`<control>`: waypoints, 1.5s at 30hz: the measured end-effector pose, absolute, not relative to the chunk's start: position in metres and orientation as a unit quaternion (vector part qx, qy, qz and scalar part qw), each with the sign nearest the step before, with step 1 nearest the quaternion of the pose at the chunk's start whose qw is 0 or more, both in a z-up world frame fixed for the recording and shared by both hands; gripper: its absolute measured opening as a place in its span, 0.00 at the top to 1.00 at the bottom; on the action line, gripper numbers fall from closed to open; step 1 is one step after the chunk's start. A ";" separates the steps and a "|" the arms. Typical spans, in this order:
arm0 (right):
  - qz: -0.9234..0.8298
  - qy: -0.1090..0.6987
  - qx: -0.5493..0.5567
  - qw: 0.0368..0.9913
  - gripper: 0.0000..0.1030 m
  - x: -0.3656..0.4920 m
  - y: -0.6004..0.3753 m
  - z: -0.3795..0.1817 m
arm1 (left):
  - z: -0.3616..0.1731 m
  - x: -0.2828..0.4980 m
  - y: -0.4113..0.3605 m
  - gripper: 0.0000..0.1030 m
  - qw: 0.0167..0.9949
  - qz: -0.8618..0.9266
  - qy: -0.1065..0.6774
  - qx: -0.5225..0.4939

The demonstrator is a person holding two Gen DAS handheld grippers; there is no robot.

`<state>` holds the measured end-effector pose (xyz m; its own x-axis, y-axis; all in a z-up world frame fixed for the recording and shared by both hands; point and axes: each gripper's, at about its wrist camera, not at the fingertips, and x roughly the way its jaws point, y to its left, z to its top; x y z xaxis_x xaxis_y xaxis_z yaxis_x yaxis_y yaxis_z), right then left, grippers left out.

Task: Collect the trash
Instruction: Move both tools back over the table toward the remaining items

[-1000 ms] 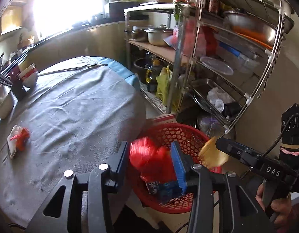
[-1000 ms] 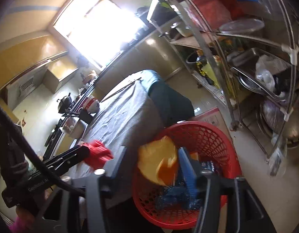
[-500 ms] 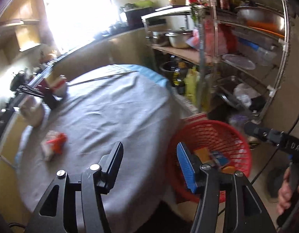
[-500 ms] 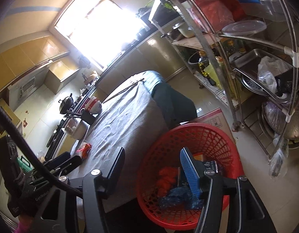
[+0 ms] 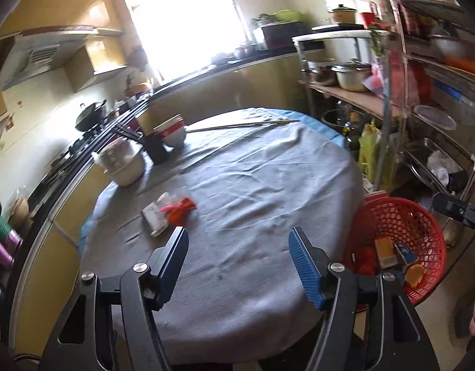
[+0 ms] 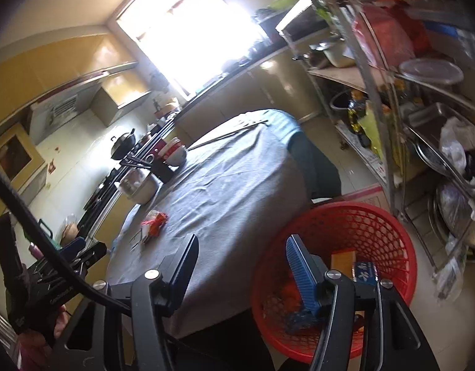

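Since red bag dropped, left tool [image 5: 237, 259] empty, opening; basket [image 5: 419, 216] fuller

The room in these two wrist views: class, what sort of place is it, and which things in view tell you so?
Most likely a home kitchen. A wok sits on a stove along the counter, a metal rack holds pots and pans, and bowls stand on the cloth-covered round table.

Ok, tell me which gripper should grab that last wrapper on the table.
Left. The left gripper, empty with its jaws opening, faces the red-and-white wrapper lying just ahead of its left finger. The right gripper, open and empty, sits over the red basket, farther away.
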<state>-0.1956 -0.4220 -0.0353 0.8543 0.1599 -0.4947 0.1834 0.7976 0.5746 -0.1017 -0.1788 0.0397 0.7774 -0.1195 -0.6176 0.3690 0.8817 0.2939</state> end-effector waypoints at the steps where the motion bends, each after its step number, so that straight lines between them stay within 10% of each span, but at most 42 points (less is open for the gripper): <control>1: -0.004 0.269 0.312 0.911 0.39 -0.195 -0.418 -0.032 | 0.041 -0.101 -0.174 0.34 0.922 -0.127 0.307 0.200; 45: 0.066 0.280 0.214 0.934 0.39 -0.172 -0.338 -0.006 | 0.038 -0.089 -0.124 0.34 0.930 -0.079 0.323 0.157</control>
<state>-0.1718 -0.3380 -0.0060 0.8345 0.2435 -0.4942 -0.0044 0.9000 0.4359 -0.0893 -0.1244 0.0380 0.7791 -0.0452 -0.6252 0.2486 0.9379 0.2419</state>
